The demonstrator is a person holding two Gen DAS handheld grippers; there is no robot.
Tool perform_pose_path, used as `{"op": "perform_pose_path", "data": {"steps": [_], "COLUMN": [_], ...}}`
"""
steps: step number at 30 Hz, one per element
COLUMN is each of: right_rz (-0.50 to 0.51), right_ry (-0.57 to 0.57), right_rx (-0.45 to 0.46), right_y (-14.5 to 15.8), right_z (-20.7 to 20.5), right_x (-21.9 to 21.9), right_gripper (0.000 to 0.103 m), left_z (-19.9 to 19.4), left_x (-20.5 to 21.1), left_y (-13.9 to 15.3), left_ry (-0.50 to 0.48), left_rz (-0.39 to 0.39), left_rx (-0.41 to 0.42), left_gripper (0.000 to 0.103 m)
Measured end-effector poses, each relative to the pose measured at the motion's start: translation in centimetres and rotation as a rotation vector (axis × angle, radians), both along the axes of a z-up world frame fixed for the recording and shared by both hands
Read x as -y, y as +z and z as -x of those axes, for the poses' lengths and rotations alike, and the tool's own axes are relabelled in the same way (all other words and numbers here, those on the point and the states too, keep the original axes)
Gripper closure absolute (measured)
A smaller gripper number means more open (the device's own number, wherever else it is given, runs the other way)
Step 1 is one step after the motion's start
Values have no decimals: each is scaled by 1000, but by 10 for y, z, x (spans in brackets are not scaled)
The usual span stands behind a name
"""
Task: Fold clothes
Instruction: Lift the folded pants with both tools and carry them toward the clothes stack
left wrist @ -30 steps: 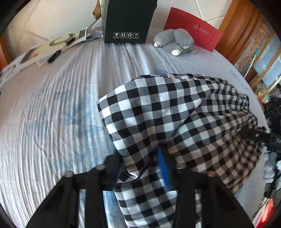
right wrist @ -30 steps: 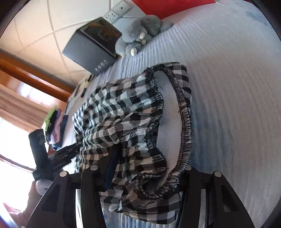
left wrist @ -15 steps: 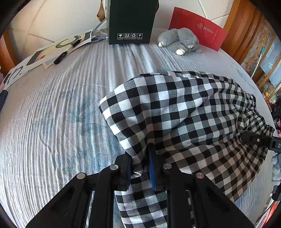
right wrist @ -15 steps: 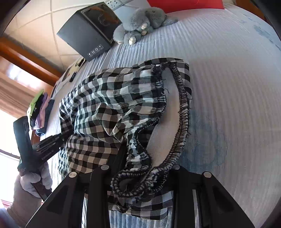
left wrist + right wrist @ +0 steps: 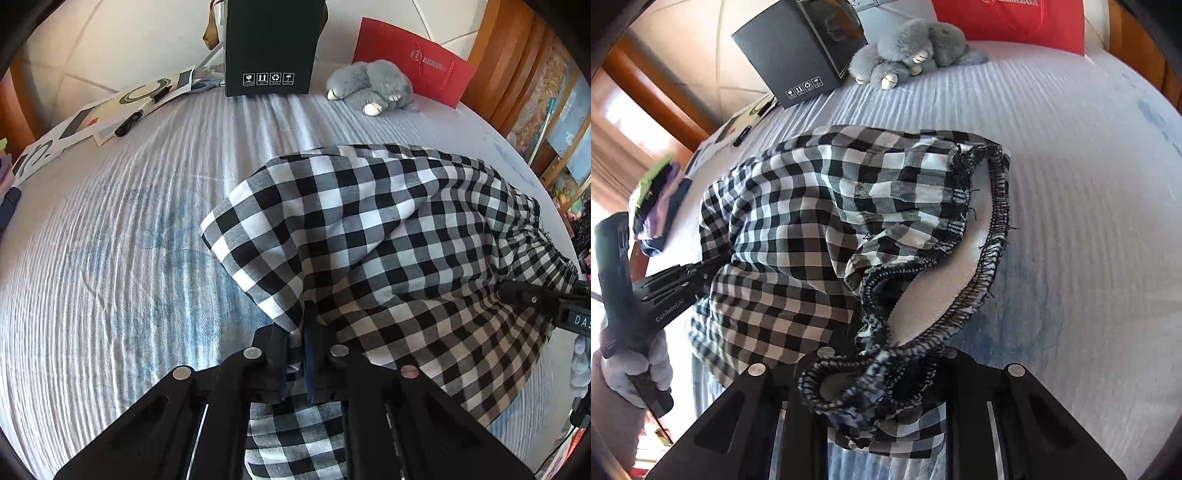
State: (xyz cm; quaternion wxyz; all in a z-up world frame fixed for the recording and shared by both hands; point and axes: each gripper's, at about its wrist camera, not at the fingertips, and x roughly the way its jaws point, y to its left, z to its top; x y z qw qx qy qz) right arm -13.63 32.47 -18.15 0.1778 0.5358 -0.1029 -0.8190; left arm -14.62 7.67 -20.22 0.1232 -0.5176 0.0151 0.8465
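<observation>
While both grippers pinch it, the black-and-white checked garment [image 5: 369, 236] lies bunched on the pale ribbed bedsheet [image 5: 110, 258], in front of the grey plush toy [image 5: 373, 86]. Left gripper [image 5: 301, 339] clamps a hem fold; right gripper [image 5: 882, 373] clamps the frilled elastic waistband [image 5: 997, 221].

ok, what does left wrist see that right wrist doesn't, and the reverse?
Left wrist only: the right gripper reaching into the cloth from the right edge, and shelves beyond the bed.

Right wrist only: the garment's elastic waistband, the gloved hand holding the left gripper, and a stack of folded clothes.

Both: the checked garment, black box, grey plush toy, red bag, and striped bedsheet.
</observation>
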Motion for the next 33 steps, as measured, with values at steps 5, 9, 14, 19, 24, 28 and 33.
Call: {"op": "perform_pose_path", "data": {"steps": [5, 9, 14, 19, 24, 28, 33], "right_rz": [-63, -113, -143, -135, -130, -116, -113], "right_ry": [18, 33, 55, 78, 122, 169, 238], "right_rx": [-78, -140, -248, -336, -394, -423, -462], "right_y": [15, 27, 62, 91, 105, 111, 121], "right_z": [-12, -22, -42, -59, -67, -72, -77], "right_x": [11, 20, 36, 49, 67, 81, 115], "right_gripper": [88, 89, 89, 89, 89, 89, 89], "left_z": [-4, -25, -47, -59, -76, -88, -102], "left_x": [2, 5, 15, 29, 42, 55, 88], "left_y": [9, 40, 78, 107, 127, 137, 149], "left_ry": [33, 26, 39, 69, 110, 149, 208], "left_rz": [3, 9, 11, 42, 67, 102, 122], "left_rx": [-15, -60, -123, -187, -230, -248, -265], "left_gripper": [99, 99, 99, 99, 99, 99, 99]}}
